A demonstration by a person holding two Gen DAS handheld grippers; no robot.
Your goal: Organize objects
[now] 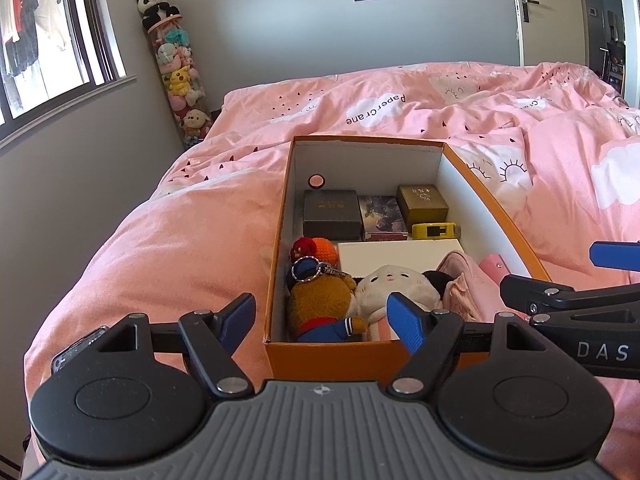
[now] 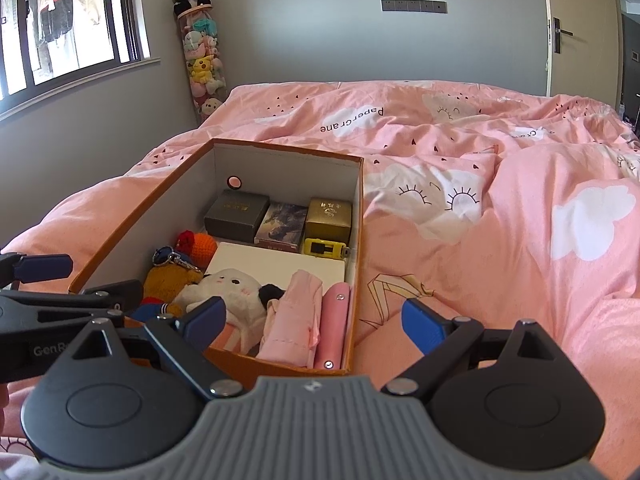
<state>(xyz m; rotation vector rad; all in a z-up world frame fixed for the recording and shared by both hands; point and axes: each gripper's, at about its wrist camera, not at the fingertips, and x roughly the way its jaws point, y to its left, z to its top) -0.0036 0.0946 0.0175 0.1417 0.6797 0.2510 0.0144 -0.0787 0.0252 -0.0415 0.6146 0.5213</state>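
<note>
An orange box with white inner walls sits on the pink bed. It holds a brown plush, a white plush, a grey box, a gold box, a yellow device, a white flat box and a pink pouch. My left gripper is open and empty at the box's near end. My right gripper is open and empty over the box's near right corner.
The pink duvet covers the whole bed. A tall clear tube of plush toys topped by a panda stands at the wall. A window is at the left, a door at the far right.
</note>
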